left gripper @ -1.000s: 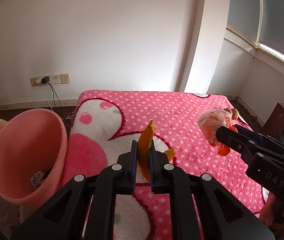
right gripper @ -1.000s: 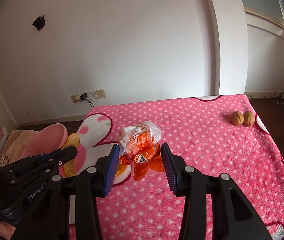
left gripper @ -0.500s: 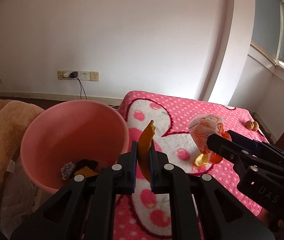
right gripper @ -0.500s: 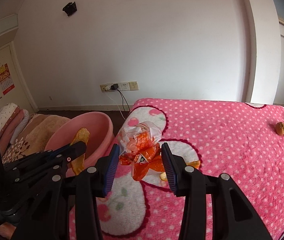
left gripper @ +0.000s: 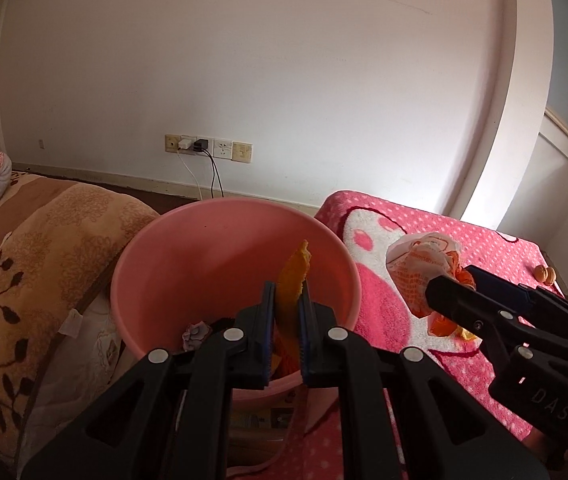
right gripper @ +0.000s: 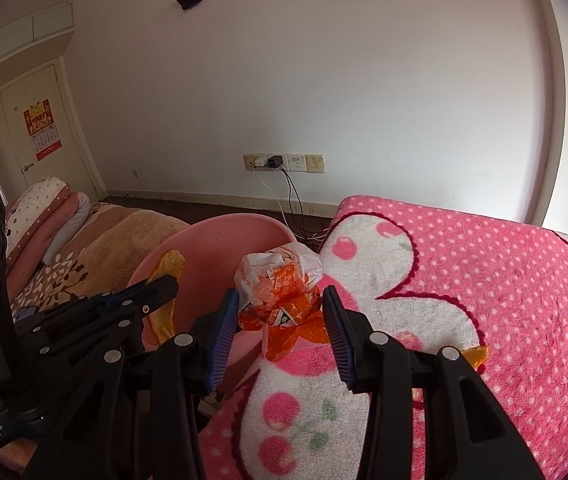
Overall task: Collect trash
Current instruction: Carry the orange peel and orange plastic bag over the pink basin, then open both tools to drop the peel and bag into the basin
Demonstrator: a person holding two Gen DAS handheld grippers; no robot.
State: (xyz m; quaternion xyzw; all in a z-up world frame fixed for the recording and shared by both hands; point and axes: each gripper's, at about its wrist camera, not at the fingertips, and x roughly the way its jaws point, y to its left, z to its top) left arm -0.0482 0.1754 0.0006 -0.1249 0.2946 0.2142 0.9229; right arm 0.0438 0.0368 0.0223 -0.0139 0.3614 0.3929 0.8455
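White wall, socket strip (left gripper: pixel 208 147) at its foot; pink dotted bed (right gripper: pixel 504 264) to the right, brown blanket (left gripper: pixel 24 264) to the left. Pink bin (left gripper: pixel 188 256) stands between them, scraps at its bottom. Left tongs (left gripper: pixel 284 316): clamped on a yellow peel (left gripper: pixel 292 276), upright over the bin's mouth. Right tongs (right gripper: pixel 280 320): clamped on a crumpled orange-and-white wrapper (right gripper: pixel 280 288), by the bin's right rim at the bed's edge. Two walnuts (left gripper: pixel 545 272) far right on the bed.

bin mouth (left gripper: pixel 220 248) – open above | right: pink bed edge (left gripper: pixel 364 280) | left: brown blanket (left gripper: pixel 44 248)
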